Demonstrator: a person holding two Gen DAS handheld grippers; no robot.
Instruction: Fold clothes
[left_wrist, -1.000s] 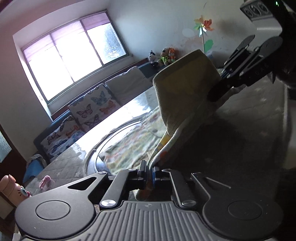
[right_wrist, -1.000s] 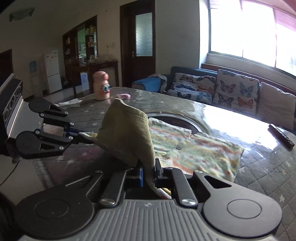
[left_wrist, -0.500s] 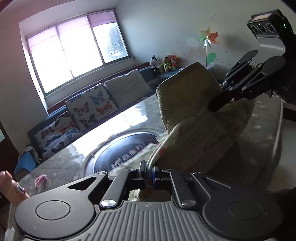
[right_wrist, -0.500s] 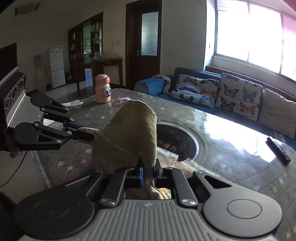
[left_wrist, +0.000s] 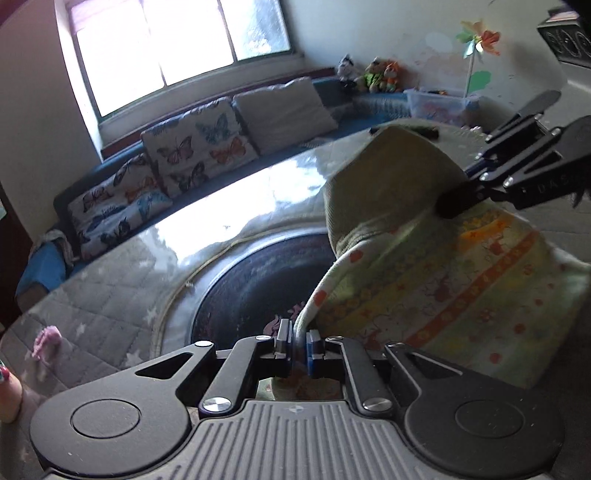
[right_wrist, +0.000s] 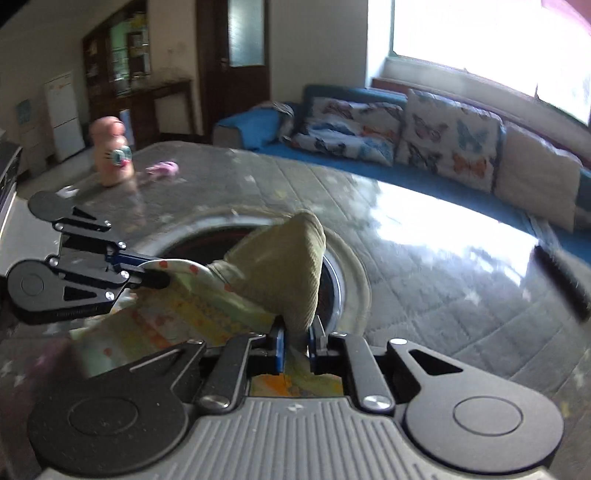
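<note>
A small garment (left_wrist: 443, 280) with a yellow, orange and green print and an olive ribbed cuff (left_wrist: 384, 184) hangs stretched between my two grippers above the round table. My left gripper (left_wrist: 297, 343) is shut on one edge of it. My right gripper (right_wrist: 295, 341) is shut on the ribbed part (right_wrist: 284, 273). In the left wrist view the right gripper (left_wrist: 458, 199) shows at the upper right. In the right wrist view the left gripper (right_wrist: 155, 278) shows at the left. The printed cloth (right_wrist: 173, 314) sags between them.
The table has a grey quilted cover (right_wrist: 424, 266) and a dark round centre (left_wrist: 258, 280). A pink bottle (right_wrist: 112, 151) and a small pink item (right_wrist: 162, 170) stand at its far side. A black remote (right_wrist: 561, 280) lies at the right. A sofa with butterfly cushions (left_wrist: 195, 147) stands under the window.
Both grippers have lifted the garment off the table and pulled it toward the near side. The dark round centre, covered by the garment a second ago, now shows.
</note>
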